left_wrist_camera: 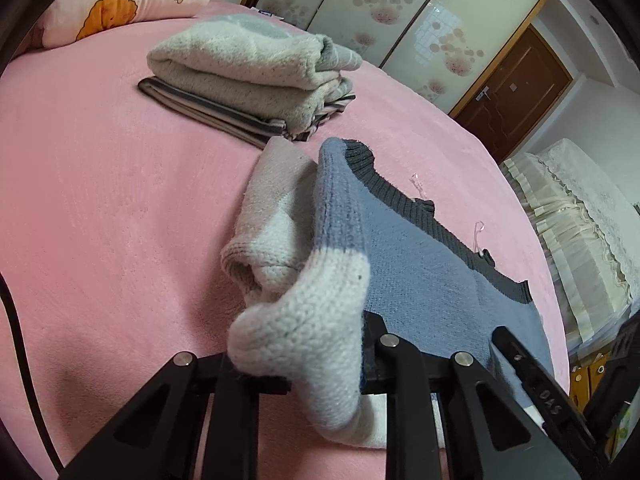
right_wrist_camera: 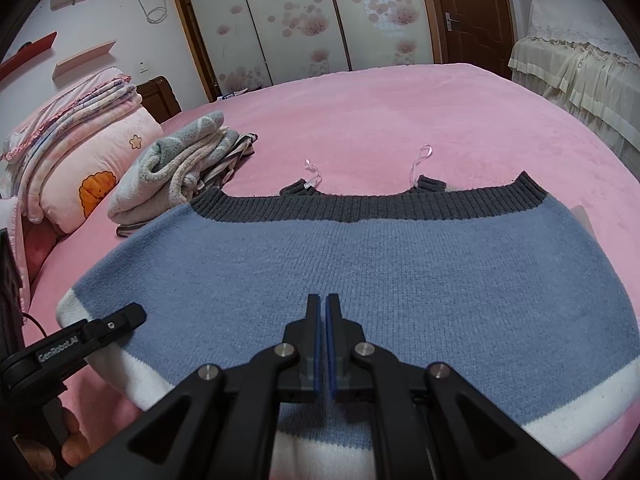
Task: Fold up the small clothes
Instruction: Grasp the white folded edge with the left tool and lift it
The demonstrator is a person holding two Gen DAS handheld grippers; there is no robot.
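A blue knit sweater [right_wrist_camera: 360, 264] with a dark grey ribbed hem and white bands lies spread flat on the pink bed [right_wrist_camera: 400, 120]. My right gripper [right_wrist_camera: 323, 300] is shut, and its tips rest on the blue middle of the sweater with nothing visible between the pads. In the left wrist view the white corner of the sweater [left_wrist_camera: 304, 320] is bunched up and lifted off the bed. My left gripper [left_wrist_camera: 328, 344] is shut on it, and the fabric hides most of the fingers. The right wrist view shows the left gripper [right_wrist_camera: 128, 318] at the sweater's near left corner.
A stack of folded clothes [right_wrist_camera: 180, 160] sits at the left of the bed, beside pink pillows [right_wrist_camera: 92, 168]. A cloth-covered cabinet [right_wrist_camera: 580, 60] stands right of the bed, with sliding wardrobe doors [right_wrist_camera: 304, 20] behind. A dark cable [left_wrist_camera: 16, 320] runs along the bed's left edge.
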